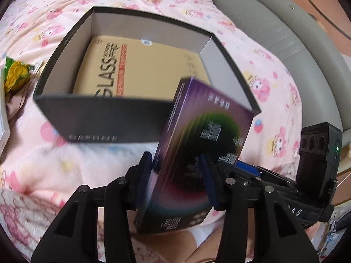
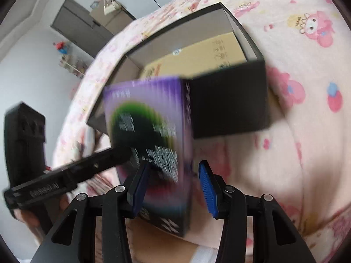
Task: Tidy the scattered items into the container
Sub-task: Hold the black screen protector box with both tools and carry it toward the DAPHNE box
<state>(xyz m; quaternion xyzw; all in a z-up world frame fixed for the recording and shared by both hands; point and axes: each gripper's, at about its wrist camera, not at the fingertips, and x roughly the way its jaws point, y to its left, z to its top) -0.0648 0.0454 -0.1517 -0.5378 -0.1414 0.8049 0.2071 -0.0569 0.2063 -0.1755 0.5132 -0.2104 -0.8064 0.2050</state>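
Observation:
A purple and black box is held upright above the bedspread, just in front of the open black container. My left gripper is shut on it, one pad on each broad face. It also shows in the right wrist view. My right gripper is open around the box's lower edge; its right pad stands apart from the box. A tan package marked GLASS lies flat inside the container.
A pink cartoon-print bedspread covers the bed. A green and yellow snack packet lies left of the container. A grey padded bed edge runs at the right. A cabinet and shelves stand beyond the bed.

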